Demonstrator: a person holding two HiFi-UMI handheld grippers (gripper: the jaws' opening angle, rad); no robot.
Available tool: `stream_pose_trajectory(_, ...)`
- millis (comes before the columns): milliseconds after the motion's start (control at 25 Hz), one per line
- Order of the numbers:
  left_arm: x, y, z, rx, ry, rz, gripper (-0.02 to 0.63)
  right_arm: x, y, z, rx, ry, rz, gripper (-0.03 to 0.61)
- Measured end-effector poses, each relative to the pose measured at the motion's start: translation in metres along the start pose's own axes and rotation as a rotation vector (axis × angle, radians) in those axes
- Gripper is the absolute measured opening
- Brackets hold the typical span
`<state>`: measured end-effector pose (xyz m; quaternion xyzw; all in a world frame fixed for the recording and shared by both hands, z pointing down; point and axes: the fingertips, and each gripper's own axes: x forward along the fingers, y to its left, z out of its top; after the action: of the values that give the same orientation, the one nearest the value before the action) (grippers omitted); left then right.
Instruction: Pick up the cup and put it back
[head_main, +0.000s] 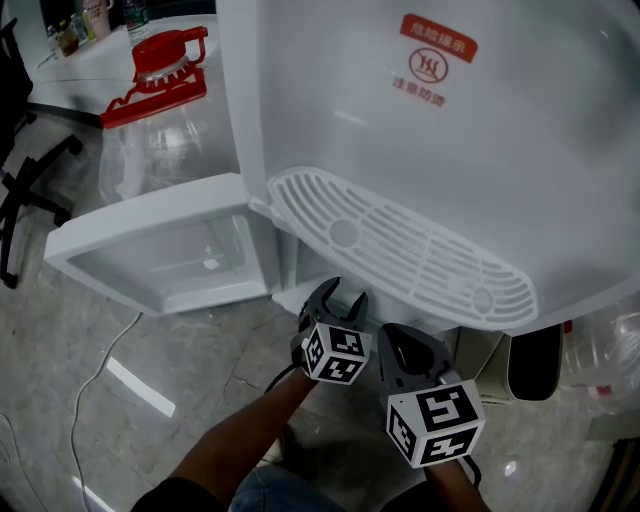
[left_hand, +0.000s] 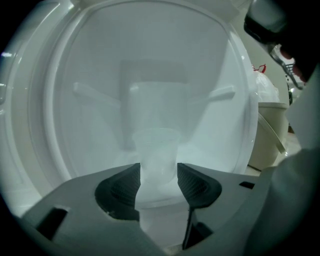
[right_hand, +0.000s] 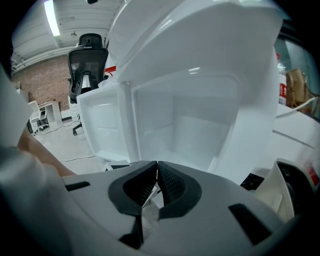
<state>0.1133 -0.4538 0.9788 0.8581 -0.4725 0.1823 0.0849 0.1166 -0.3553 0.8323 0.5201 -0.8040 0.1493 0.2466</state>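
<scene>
Plainly, the left gripper (left_hand: 158, 172) has its pads (left_hand: 127, 182) at a narrow gap with the clear cup (left_hand: 158, 149) upright between them. Both pads look to touch its lower wall, so I judge the pick-up grasp made or all but made. The cup stands low in the white recess (left_hand: 65, 100) of the dispenser (head_main: 420, 140), dead ahead at 12 o'clock of the jaws. Whether its base rests on the recess floor I cannot tell, since the gripper body covers it. The right gripper (right_hand: 156, 181) is idle, jaws pressed together on nothing. In the head view it sits at about 4 o'clock of the left one, with the open door (head_main: 160, 250) out at 9 o'clock. To do this step well, squeeze lightly: a thin plastic cup will likely buckle or pop out under a hard pinch. Lift straight up only enough to clear and hold it level. Then lower it along the same line and part the jaws only once the base sits flat. The right gripper is best kept clear of the recess mouth, so the 2 tools do not knock.
</scene>
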Motion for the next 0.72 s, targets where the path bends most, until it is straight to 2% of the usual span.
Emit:
stream_pose_trajectory(200, -0.001, -0.003, -0.005, -0.007, 0.024, -0.010, 0.249, -0.001, 0.000, -0.003, 0.005, 0.002, -0.001, 0.023)
stream_pose_trajectory(400, -0.013, -0.004, -0.004, -0.014, 0.034, -0.018, 0.250, -0.004, 0.001, -0.001, 0.020, -0.010, 0.001, 0.023)
stream_pose_trajectory(720, -0.073, -0.008, 0.017, -0.014, 0.022, -0.047, 0.247, -0.017, 0.018, 0.011, 0.057, -0.060, 0.035, 0.023)
